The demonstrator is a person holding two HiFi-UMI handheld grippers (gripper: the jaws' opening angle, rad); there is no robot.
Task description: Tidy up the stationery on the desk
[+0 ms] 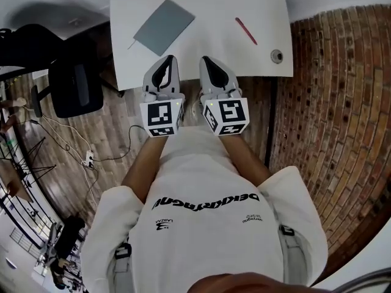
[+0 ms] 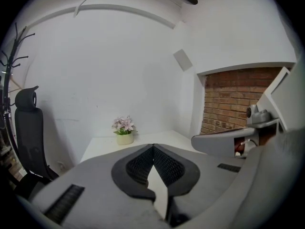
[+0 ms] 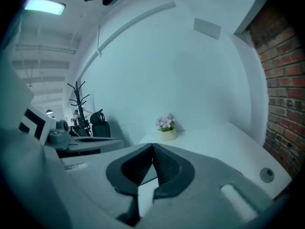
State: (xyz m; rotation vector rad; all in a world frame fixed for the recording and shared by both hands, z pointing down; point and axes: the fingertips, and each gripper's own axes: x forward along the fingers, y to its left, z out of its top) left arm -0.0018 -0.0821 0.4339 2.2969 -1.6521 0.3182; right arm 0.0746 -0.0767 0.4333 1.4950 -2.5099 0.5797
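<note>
A grey notebook [image 1: 164,27] lies flat on the white desk [image 1: 201,54] toward its left side. A red pen [image 1: 246,30] lies on the desk's right part, slanted. My left gripper [image 1: 170,58] is held at the desk's near edge, below the notebook, with its jaws shut and nothing between them. Beside it, my right gripper [image 1: 205,59] is also at the near edge, shut and empty. The left gripper [image 2: 153,146] and the right gripper [image 3: 152,145] show their tips touching in their own views.
A round cable hole [image 1: 277,56] sits at the desk's right near corner. A small potted flower [image 2: 124,130] stands at the desk's far side by the white wall. A black office chair [image 1: 73,87] stands left of the desk. A brick wall [image 1: 342,102] runs along the right.
</note>
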